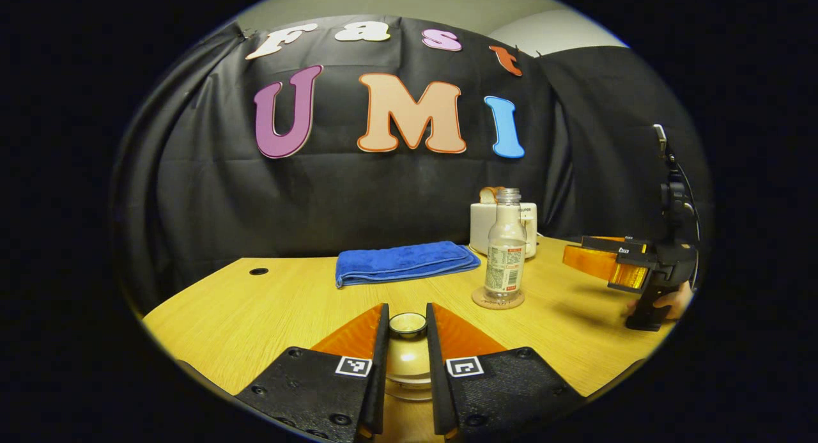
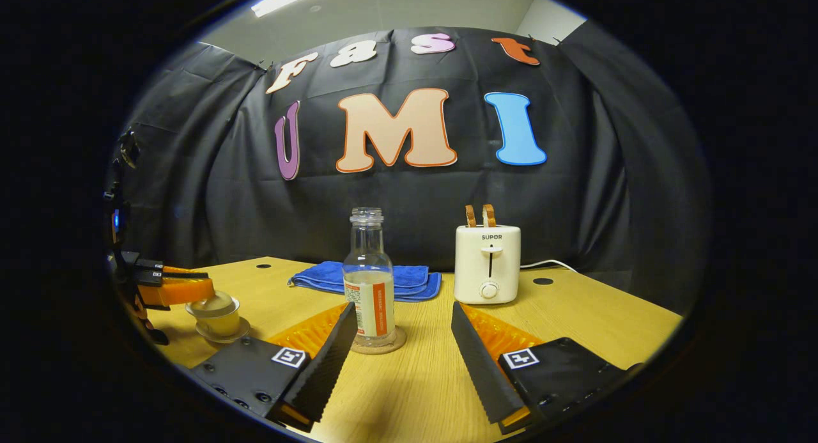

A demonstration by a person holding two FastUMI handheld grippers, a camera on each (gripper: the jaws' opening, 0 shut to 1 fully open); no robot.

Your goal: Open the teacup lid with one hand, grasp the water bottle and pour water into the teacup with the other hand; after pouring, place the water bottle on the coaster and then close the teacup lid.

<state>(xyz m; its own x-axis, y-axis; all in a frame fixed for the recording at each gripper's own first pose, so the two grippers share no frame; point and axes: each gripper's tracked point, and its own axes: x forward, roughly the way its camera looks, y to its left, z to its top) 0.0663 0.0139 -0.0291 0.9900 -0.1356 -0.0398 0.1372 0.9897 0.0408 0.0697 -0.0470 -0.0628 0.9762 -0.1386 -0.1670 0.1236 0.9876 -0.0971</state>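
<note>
While uncapped, bottle (image 2: pixel 369 278) stands half-full.

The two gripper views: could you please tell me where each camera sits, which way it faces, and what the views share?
Left gripper view: rides the left gripper, low over the table, facing the wall; its fingers flank the teacup lid; the right gripper and a hand show far right.
Right gripper view: rides the right gripper, open toward the water bottle on its coaster; the left gripper sits at the teacup.
Shared: bottle, blue towel, toaster.
</note>
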